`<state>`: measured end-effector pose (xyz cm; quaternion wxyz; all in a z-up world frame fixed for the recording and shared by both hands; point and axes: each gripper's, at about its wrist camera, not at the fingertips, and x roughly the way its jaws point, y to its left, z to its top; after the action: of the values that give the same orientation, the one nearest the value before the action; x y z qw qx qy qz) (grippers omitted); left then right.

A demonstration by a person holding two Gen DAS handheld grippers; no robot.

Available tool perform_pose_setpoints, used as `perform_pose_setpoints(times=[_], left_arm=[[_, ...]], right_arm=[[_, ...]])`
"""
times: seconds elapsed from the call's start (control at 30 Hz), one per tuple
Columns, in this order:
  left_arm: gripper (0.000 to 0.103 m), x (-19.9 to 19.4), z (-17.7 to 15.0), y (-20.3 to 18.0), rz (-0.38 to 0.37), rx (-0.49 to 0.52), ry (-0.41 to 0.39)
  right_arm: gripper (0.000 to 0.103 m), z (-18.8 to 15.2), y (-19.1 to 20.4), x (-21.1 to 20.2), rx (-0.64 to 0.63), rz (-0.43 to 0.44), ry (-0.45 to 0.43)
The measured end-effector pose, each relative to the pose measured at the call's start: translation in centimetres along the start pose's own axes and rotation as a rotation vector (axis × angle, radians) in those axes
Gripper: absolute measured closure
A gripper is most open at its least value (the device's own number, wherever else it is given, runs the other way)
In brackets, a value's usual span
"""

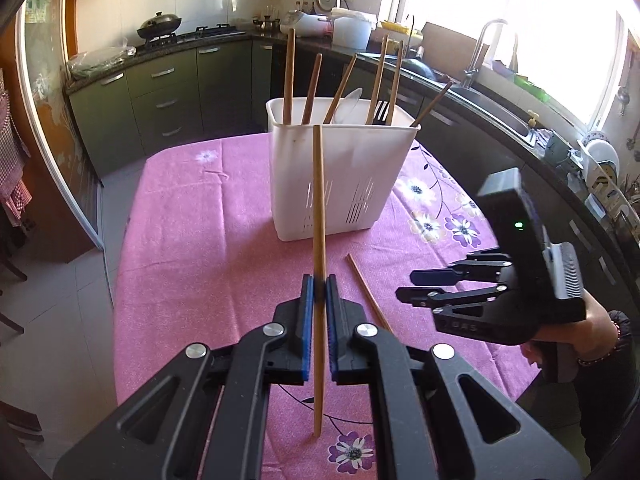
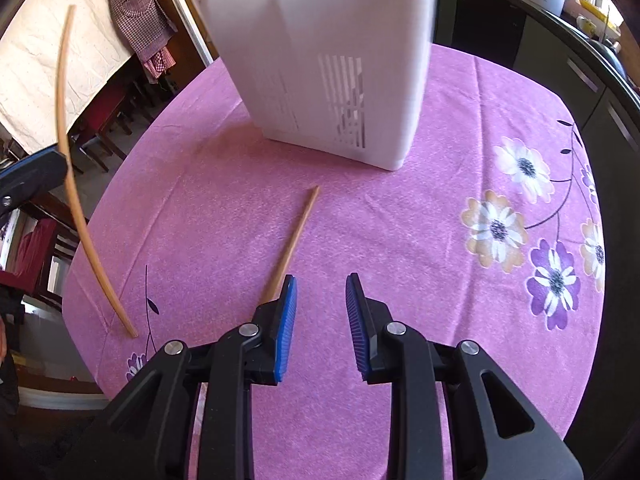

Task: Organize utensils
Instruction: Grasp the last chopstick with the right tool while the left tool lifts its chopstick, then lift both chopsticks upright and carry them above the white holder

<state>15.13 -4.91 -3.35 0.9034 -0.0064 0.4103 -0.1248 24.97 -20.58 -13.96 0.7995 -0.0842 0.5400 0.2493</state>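
So the left tool [image 1: 319, 288] is clamped tight on a wooden chopstick [image 1: 318, 216], blue pads [image 1: 306, 320] pressing it from both sides. The stick stands nearly upright in the grip, with its top end in front of the white holder and its lower end hanging just above the pink cloth, not touching as far as I can tell. From the right wrist view the same chopstick [image 2: 70, 184] shows up as a long curved line off near the left edge of the desk, which is just the lens bending it.

The right tool [image 2: 321, 320] has its jaws parted with nothing between them, hovering over the near part of the desk [image 2: 400, 240]. A second chopstick [image 2: 294, 240] lies flat on the cloth just beside its left finger, pointing up toward the holder. A hand [image 1: 596, 332] with a beaded bracelet carries that tool.

The white utensil holder [image 1: 340, 184] sits toward the far middle of the desk, slotted vents low on its side. Several chopsticks [image 1: 289, 76] lean out of it at different angles, along with a black fork [image 1: 382, 114] and what looks like a pale spoon [image 1: 348, 106].

The floral tablecloth has white and purple flowers along the right edge. Behind it all is a kitchen counter with a wok [image 1: 159, 26] on the stove and a sink by the window.
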Motion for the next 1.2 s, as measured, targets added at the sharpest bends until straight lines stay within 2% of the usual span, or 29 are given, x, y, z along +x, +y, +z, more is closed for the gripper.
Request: perform_pose_setpoints(times=[0.33, 0.43, 0.47, 0.6, 0.67, 0.83, 1.03, 1.2], left_arm=[[0.097, -1.6, -0.9, 0.0, -0.009, 0.028, -0.070], [0.097, -1.7, -0.9, -0.1, -0.017, 0.034, -0.075], [0.097, -1.7, -0.9, -0.1, -0.019, 0.034, -0.075], [0.097, -1.6, -1.0, -0.1, -0.026, 0.037, -0.079], [0.097, -1.6, -1.0, -0.2, -0.027, 0.041, -0.079], [0.097, -1.6, -1.1, -0.2, -0.027, 0.052, -0.077], [0.097, -1.9, -1.1, -0.5, -0.032, 0.057, -0.079], [0.097, -2.5, -1.4, -0.8, -0.041, 0.075, -0.085]], right_arm=[[0.077, 1.6, 3.5, 3.2, -0.044, -0.081, 0.066], [0.085, 1.7, 3.8, 3.4, -0.051, -0.091, 0.063], [0.092, 1.6, 3.7, 3.4, -0.045, -0.087, 0.062], [0.096, 1.4, 3.4, 3.1, -0.035, -0.085, 0.040], [0.096, 1.5, 2.9, 2.4, -0.023, -0.069, 0.016], [0.097, 1.2, 2.1, -2.6, -0.005, -0.028, -0.109], [0.097, -0.7, 2.3, -8.9, -0.007, 0.025, -0.251], [0.097, -2.4, 2.0, -12.6, -0.010, 0.047, -0.327]])
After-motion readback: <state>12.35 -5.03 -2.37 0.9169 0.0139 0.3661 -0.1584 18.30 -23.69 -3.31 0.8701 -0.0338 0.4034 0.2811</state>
